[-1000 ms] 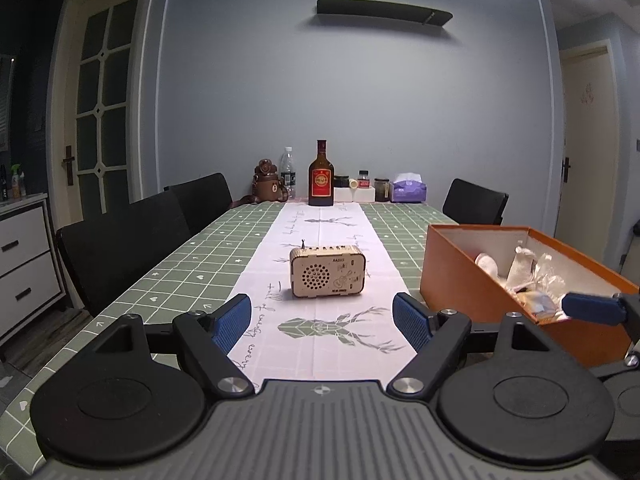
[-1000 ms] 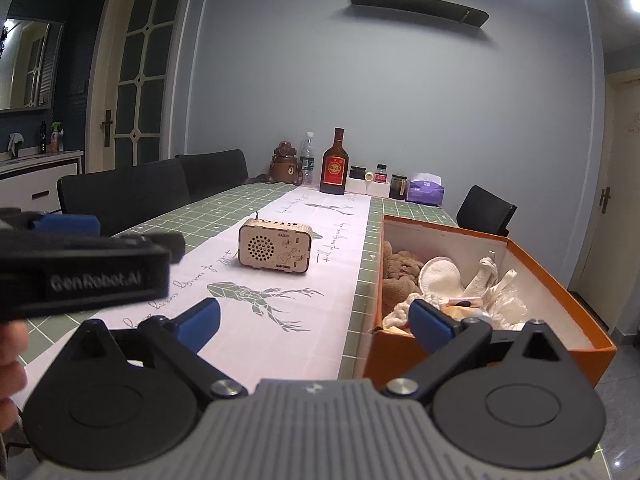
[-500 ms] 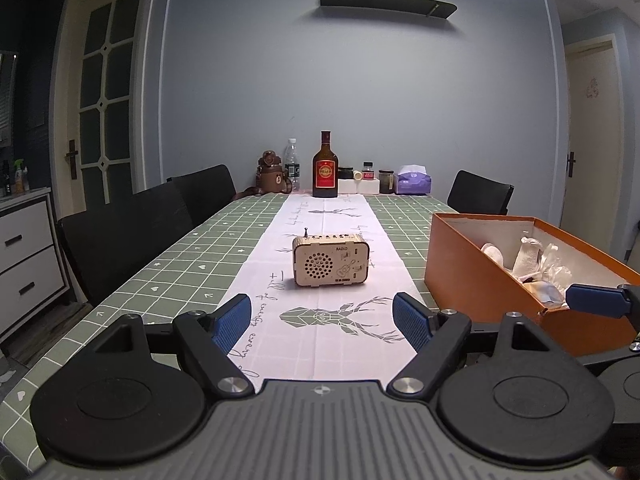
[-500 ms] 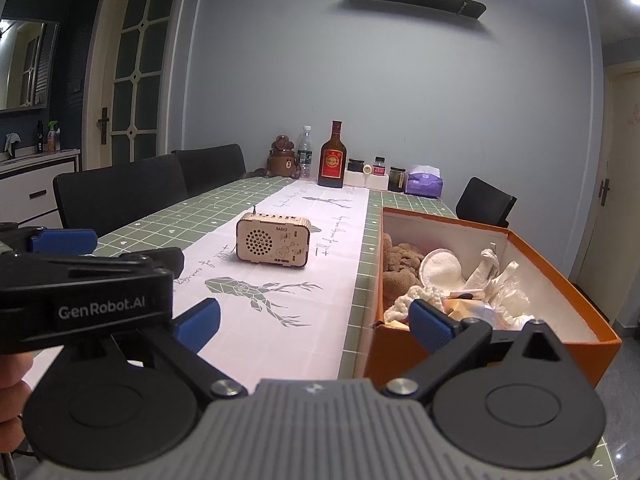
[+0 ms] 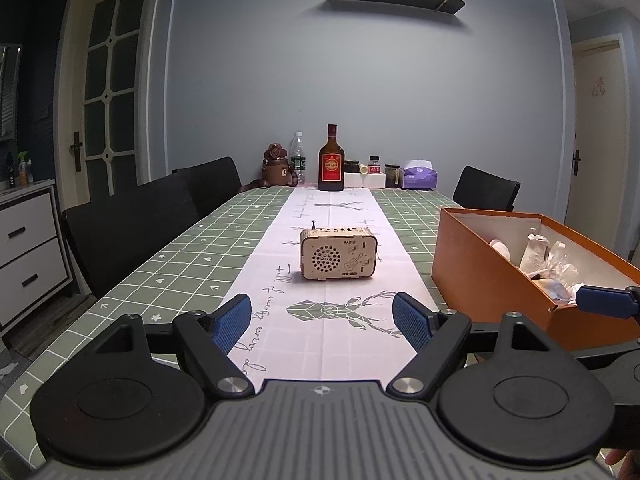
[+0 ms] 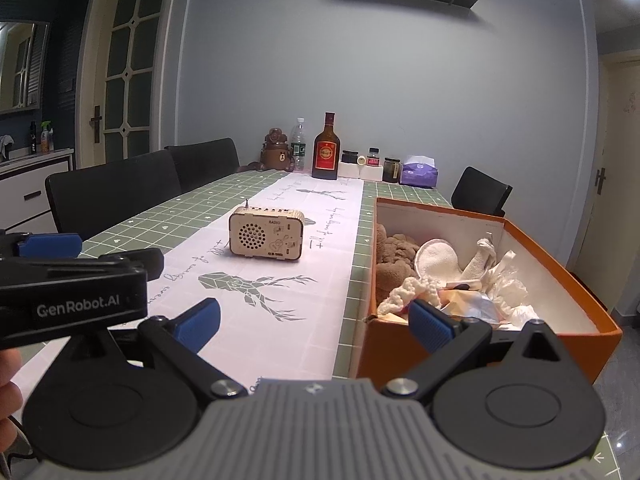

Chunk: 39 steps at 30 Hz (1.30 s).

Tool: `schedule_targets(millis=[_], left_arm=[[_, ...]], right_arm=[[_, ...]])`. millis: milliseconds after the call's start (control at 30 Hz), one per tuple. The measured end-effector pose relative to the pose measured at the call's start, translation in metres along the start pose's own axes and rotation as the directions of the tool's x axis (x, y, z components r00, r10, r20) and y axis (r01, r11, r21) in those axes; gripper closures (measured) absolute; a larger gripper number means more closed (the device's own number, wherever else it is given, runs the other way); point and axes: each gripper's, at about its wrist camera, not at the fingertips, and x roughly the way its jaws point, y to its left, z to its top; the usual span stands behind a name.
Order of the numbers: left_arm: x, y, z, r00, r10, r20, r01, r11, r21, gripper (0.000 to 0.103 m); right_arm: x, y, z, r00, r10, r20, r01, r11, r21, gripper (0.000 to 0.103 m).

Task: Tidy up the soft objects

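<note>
An orange box (image 6: 568,280) stands on the table's right side and holds several soft objects: a brown plush (image 6: 394,258), a round white pad (image 6: 436,256) and crumpled white cloths (image 6: 504,280). The box also shows in the left wrist view (image 5: 480,272). My left gripper (image 5: 322,322) is open and empty above the white table runner (image 5: 332,248). My right gripper (image 6: 314,318) is open and empty near the box's front left corner. The left gripper's body (image 6: 72,296) shows at the left of the right wrist view.
A small wooden radio (image 5: 338,254) sits mid-runner. A dark bottle (image 5: 331,160), a water bottle, a brown bear flask (image 5: 276,164), jars and a purple tissue pack (image 5: 418,170) line the far edge. Black chairs (image 5: 132,232) stand along the left side.
Both grippers have tilted and shifted slightly, so the radio and box sit a little differently in view. Both stay open and empty.
</note>
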Motion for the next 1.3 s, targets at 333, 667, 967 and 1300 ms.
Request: schedule_targets(millis=[333,667,967,1300], left_arm=[[0.0028,-0.0027,-0.0015,1.0,0.005,-0.014,-0.005,1.0,0.003,0.009],[0.0043,-0.002,-0.0028,1.0,-0.002,-0.017,0.002,1.0,0.002,0.009],[0.0013,-0.0009,-0.0031,1.0,0.007,-0.007,-0.007,1.0,0.0,0.009],[0.0024,0.0005,-0.0033,1.0,0.008,-0.017,-0.008,1.0,-0.006,0.009]], right_arm=[[-0.0008,0.0035,-0.0014,1.0,-0.016,-0.006,0.016,1.0,-0.013,0.005],[-0.0016,0.0039,-0.0019,1.0,-0.02,-0.006,0.02,1.0,-0.014,0.005],[-0.0026,0.0039,-0.001,1.0,-0.013,-0.005,0.013,1.0,-0.01,0.005],[-0.0013,0.0032,-0.002,1.0,-0.009,-0.008,0.009,1.0,-0.01,0.005]])
